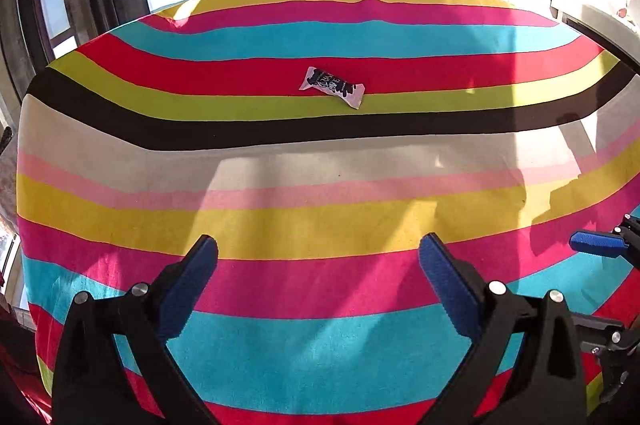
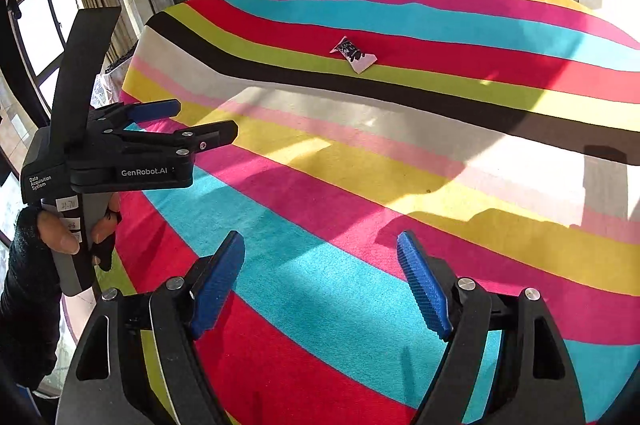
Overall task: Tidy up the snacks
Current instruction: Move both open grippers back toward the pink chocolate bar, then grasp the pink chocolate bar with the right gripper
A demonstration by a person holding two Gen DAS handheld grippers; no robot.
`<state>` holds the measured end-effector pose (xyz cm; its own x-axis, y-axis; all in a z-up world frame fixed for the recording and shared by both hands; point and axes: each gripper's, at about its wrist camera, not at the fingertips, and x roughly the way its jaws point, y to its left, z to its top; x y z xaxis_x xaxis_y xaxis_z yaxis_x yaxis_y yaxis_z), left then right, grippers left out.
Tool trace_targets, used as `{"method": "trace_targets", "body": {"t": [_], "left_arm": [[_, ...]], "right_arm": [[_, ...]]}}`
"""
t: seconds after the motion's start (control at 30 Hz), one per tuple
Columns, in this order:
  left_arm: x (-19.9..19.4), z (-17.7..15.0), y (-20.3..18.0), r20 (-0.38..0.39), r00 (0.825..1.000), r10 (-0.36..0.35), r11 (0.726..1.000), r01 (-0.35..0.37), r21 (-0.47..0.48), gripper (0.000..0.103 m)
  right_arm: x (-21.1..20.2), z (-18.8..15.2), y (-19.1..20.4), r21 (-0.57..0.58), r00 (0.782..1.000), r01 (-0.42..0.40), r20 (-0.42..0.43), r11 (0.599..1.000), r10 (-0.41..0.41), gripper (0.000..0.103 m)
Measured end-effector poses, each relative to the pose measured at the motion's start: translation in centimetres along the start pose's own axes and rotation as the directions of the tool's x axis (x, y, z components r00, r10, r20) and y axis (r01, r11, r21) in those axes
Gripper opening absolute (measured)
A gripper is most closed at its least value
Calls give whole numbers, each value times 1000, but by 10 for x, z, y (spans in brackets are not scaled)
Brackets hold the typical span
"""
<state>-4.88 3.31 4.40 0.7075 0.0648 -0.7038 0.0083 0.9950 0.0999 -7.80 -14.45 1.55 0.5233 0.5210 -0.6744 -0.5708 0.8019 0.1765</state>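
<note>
left gripper reads "GenRobot.AI"; it and right gripper gape empty; snack packet print unreadable.

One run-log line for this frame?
left gripper: open, empty | right gripper: open, empty | snack: on cloth, untouched

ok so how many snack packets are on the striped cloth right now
1. A single white-and-black snack packet lies on the far half of the striped cloth, across its red and lime stripes, beyond both open grippers; no other shows in either view.
</note>
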Motion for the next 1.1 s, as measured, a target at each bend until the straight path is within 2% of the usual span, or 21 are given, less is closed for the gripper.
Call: {"method": "trace_targets", "body": {"t": [0.1,0.23,0.43,0.83,0.97,1.1], "left_arm": [[12,10,3,-12,1000,21,1000,-21,-2,101],[23,17,7,-21,998,64,998,-64,12,101],[40,24,19,-39,996,82,996,-81,35,101],[78,50,49,-97,990,103,994,-99,43,101],[91,57,57,-110,990,90,995,-85,47,101],[101,67,62,-90,995,49,995,-42,85,101]], "right_arm": [[17,23,-7,-18,998,54,-11,998,-54,77],[35,44,-13,-7,998,59,-7,998,-59,77],[71,76,-23,-1,997,74,-24,997,-74,77],[160,156,-31,-82,991,116,-63,990,-121,76],[183,173,-32,-110,988,123,-75,986,-131,76],[199,186,-35,-138,987,112,-95,984,-126,75]]}}
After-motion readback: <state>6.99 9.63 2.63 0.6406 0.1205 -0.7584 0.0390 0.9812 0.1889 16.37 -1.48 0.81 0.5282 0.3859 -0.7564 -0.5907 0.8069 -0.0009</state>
